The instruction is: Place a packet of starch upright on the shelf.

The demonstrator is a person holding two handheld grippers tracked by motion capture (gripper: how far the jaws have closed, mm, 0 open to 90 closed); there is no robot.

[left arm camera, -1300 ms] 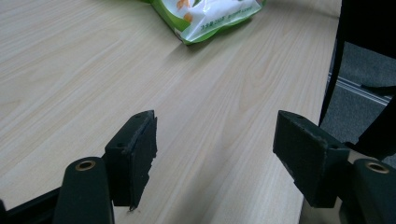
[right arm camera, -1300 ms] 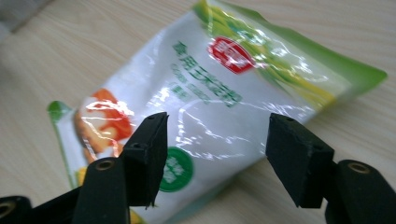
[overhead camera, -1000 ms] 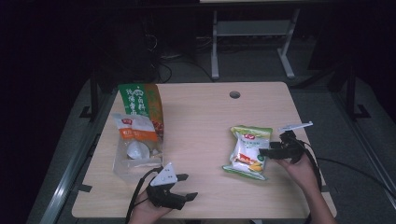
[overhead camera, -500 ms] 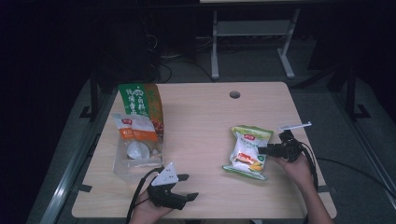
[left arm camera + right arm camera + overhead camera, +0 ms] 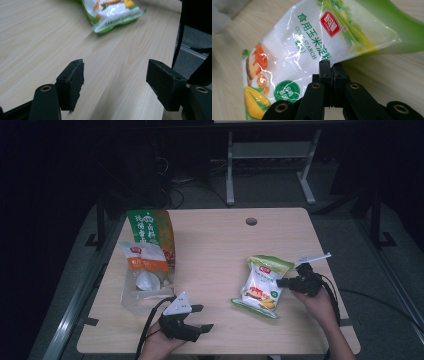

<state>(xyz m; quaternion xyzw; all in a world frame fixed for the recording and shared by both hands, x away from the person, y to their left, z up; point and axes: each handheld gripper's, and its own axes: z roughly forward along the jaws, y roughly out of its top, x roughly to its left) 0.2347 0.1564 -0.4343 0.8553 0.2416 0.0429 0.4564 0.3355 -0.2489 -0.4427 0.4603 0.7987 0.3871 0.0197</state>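
Right gripper (image 5: pixel 331 67) jaws just finished closing, now pinching the corn starch bag (image 5: pixel 262 286) edge; left gripper (image 5: pixel 189 324) idling spread, well left of the bag. Lift is probably coming next.

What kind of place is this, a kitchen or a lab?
Most likely a lab or recording workspace, not a kitchen: a bare wooden desk with a cable hole, cables on the dark floor, and a metal stand behind.
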